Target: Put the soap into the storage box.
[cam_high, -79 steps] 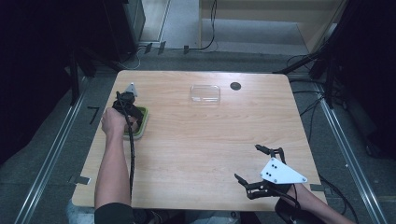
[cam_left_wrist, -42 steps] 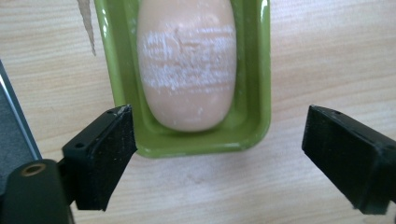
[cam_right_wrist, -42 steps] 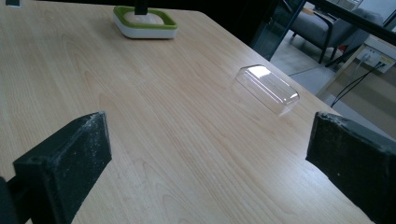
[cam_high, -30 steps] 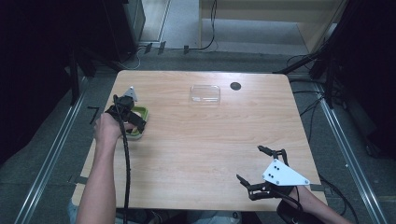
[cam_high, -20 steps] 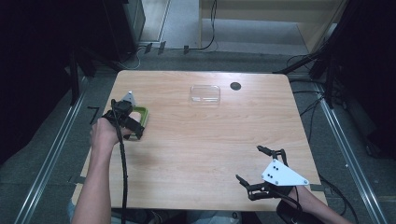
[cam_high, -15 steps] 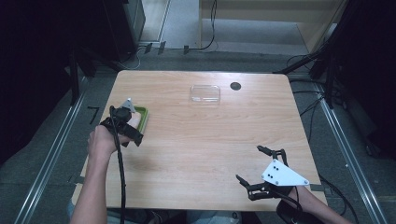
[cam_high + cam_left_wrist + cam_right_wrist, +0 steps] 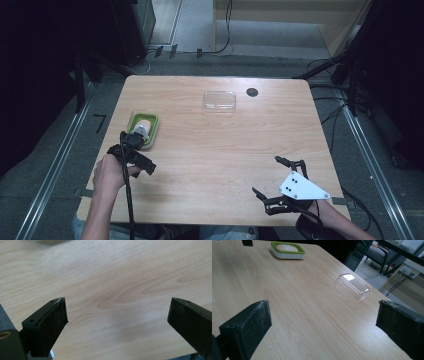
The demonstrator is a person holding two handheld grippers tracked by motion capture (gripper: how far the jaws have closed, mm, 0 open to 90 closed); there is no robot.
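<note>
Both claws wide and empty: left claw (image 7: 131, 156) just beside green-rimmed dish (image 7: 143, 130) holding a pale lump, right claw (image 7: 280, 185) idle near worktop (image 7: 210, 150) front; clear lid (image 7: 219, 100) well apart, so covering seems left.

Black grippers, grey three-cornered plate (image 7: 302, 187)

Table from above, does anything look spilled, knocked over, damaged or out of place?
Nothing stands out. The green dish sits flat near the left edge with a pale lump in it, the clear lid lies apart near the far edge, and nothing looks spilled. Both the left gripper and right gripper are open and hold nothing.
</note>
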